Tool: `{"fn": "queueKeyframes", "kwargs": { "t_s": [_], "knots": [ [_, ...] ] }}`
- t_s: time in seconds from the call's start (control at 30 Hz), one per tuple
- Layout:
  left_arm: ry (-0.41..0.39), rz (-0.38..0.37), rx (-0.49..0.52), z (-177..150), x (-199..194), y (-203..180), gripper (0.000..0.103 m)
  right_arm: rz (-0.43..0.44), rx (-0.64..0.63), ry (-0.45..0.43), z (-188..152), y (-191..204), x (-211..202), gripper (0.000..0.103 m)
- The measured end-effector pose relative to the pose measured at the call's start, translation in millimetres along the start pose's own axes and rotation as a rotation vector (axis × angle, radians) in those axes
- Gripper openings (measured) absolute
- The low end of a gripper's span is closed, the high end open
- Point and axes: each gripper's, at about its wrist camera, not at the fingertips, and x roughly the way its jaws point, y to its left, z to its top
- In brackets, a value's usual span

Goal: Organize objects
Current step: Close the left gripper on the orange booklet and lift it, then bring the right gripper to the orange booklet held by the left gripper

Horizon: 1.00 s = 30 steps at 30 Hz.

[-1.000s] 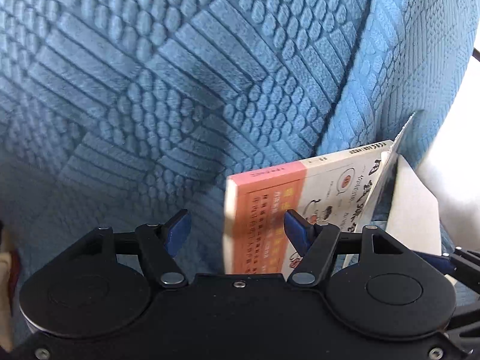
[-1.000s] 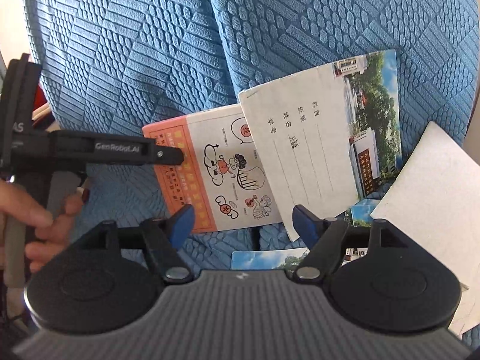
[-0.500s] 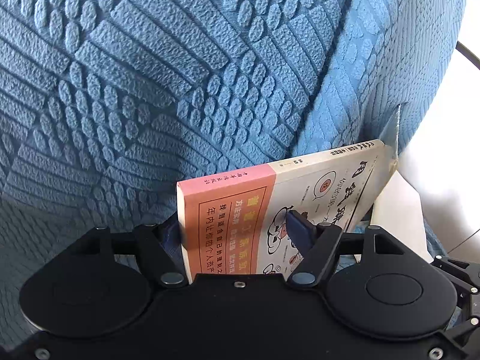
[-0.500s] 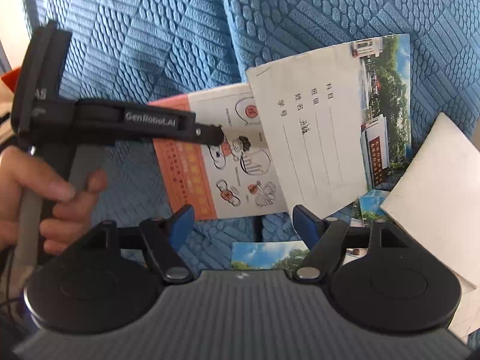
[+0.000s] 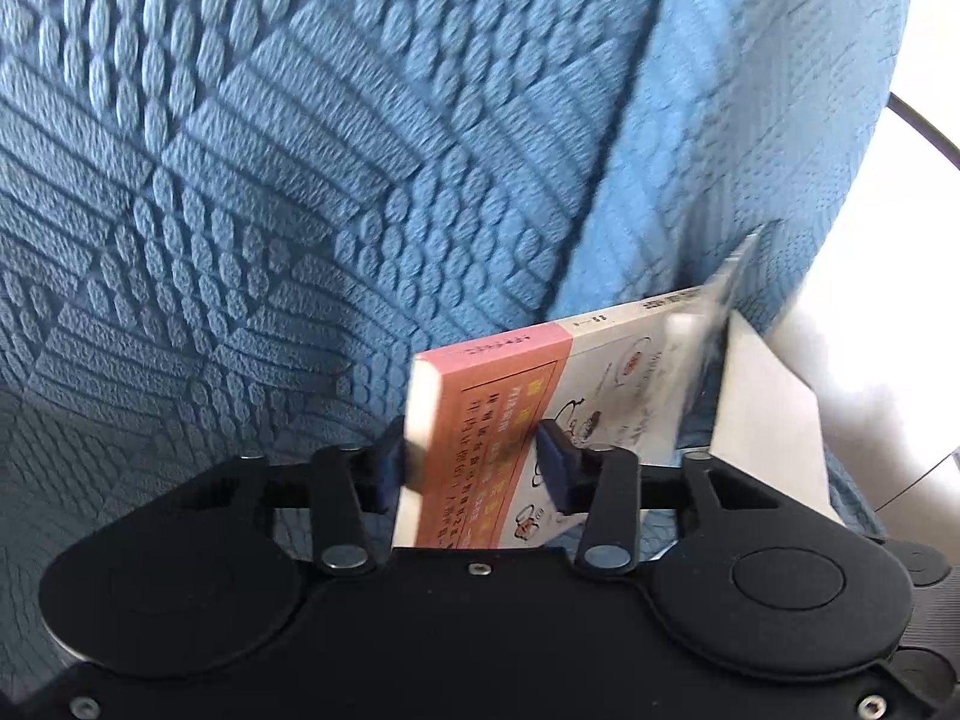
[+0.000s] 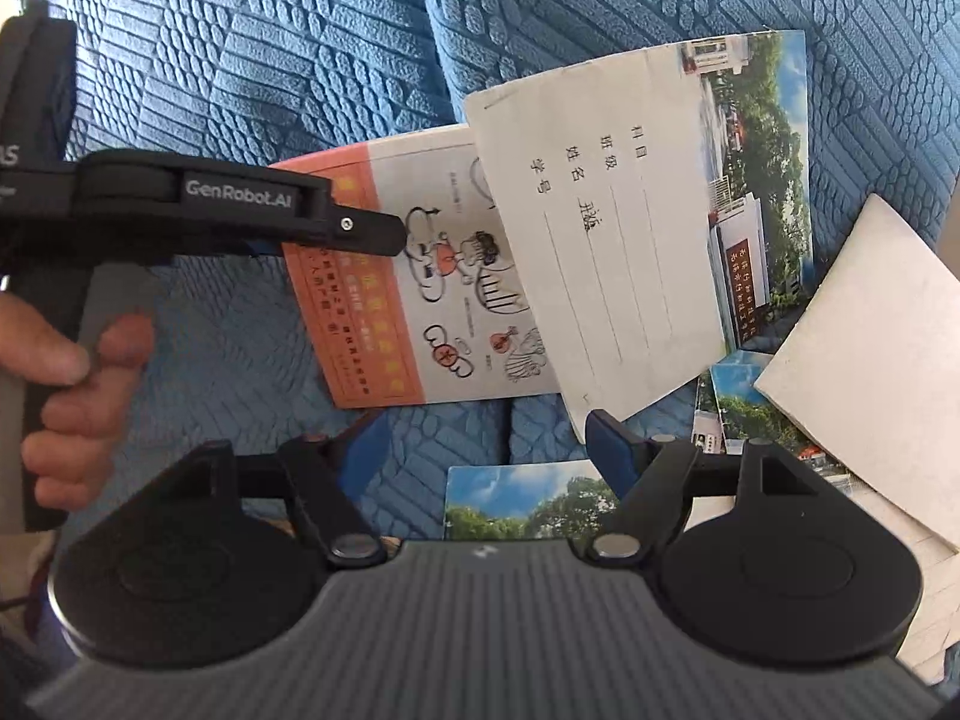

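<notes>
Left claw (image 5: 474,450) closing on the orange-and-white book (image 6: 420,276), pads nearly touching its covers; book lies on the blue sofa (image 6: 240,60). Right claw (image 6: 480,438) wide open, empty. White notebook (image 6: 606,228) at the book's 3 o'clock, overlapping it. Photo cards (image 6: 528,504) at 6 o'clock unsorted; organizing looks barely started.
</notes>
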Motion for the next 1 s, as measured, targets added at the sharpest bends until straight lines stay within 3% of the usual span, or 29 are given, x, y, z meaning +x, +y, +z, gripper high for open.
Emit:
{"fn": "queueKeyframes", "kwargs": {
  "t_s": [0.27, 0.43, 0.6, 0.73, 0.83, 1.0],
  "knots": [
    [-0.031, -0.057, -0.009, -9.6, -26.4, -16.8, 0.021, 0.027, 0.106, -0.098, 4.5, -6.9, -30.2, 0.074],
    [-0.019, -0.117, -0.063, -18.8, -36.5, -12.0, 0.016, 0.114, 0.32, -0.112, 9.4, -21.1, -56.9, 0.074],
    [-0.013, -0.15, -0.058, -32.5, -47.1, -5.0, 0.012, 0.173, 0.447, -0.141, 25.6, -18.2, -77.9, 0.076],
    [-0.016, -0.17, -0.027, -39.4, -53.4, -12.3, 0.011, 0.177, 0.491, -0.1, 43.6, -7.1, -75.2, 0.076],
    [-0.016, -0.172, 0.001, -45.0, -61.7, -21.0, 0.01, 0.122, 0.49, -0.064, 60.8, -2.1, -67.5, 0.076],
    [-0.014, -0.174, 0.014, -47.7, -63.6, -26.9, 0.01, 0.074, 0.411, 0.057, 93.3, 9.2, -42.3, 0.075]
  ]
}}
